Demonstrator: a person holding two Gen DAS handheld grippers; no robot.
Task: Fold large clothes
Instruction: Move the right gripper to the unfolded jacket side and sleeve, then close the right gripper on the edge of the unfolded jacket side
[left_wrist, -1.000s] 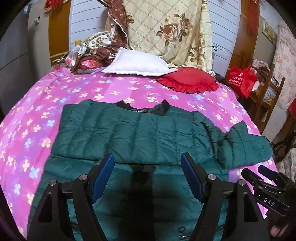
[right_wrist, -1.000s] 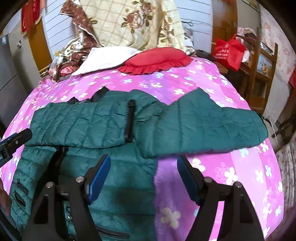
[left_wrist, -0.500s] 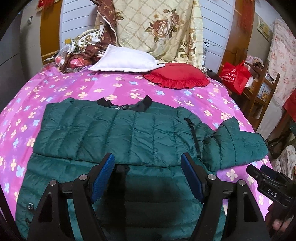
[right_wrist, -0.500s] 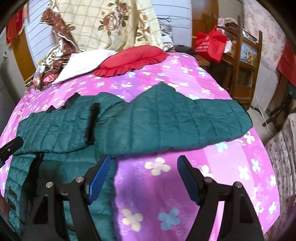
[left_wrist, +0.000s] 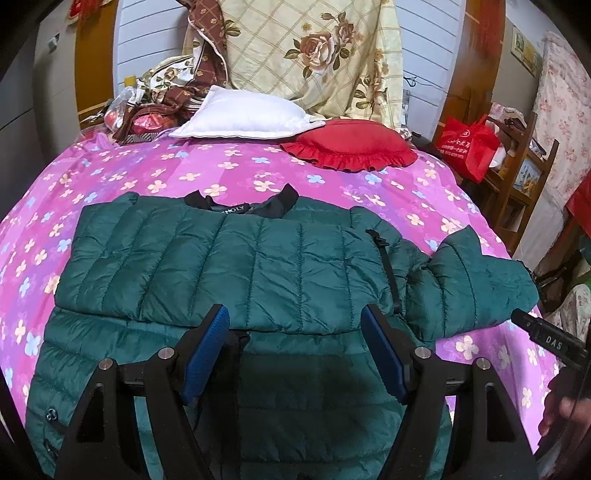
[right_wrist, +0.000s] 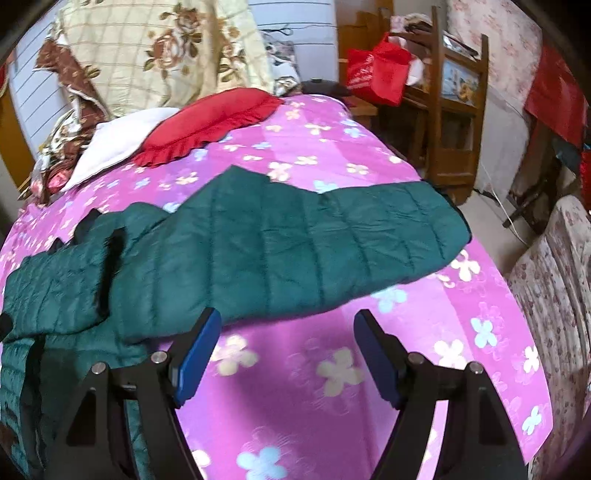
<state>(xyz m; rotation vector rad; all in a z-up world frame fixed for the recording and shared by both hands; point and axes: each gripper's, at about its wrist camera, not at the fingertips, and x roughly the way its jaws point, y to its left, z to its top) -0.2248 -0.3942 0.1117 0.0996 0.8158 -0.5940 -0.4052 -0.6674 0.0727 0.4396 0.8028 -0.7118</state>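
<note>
Green puffer jacket (left_wrist: 236, 266) on bed (right_wrist: 332, 369): light, soft, slippery shell; outstretched sleeve (right_wrist: 332, 240) near bed's right edge, pinch cuff; left gripper (left_wrist: 295, 350), right gripper (right_wrist: 286, 354) both wide, empty.

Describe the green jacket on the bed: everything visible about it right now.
The green jacket is a dark green quilted puffer with a shiny, padded look and a black collar bearing a label. It lies flat on the pink flowered bedspread, collar toward the pillows. One sleeve is folded across the chest; the other sleeve stretches sideways toward the bed's edge. Both grippers stand open above its near part, holding nothing.
</note>
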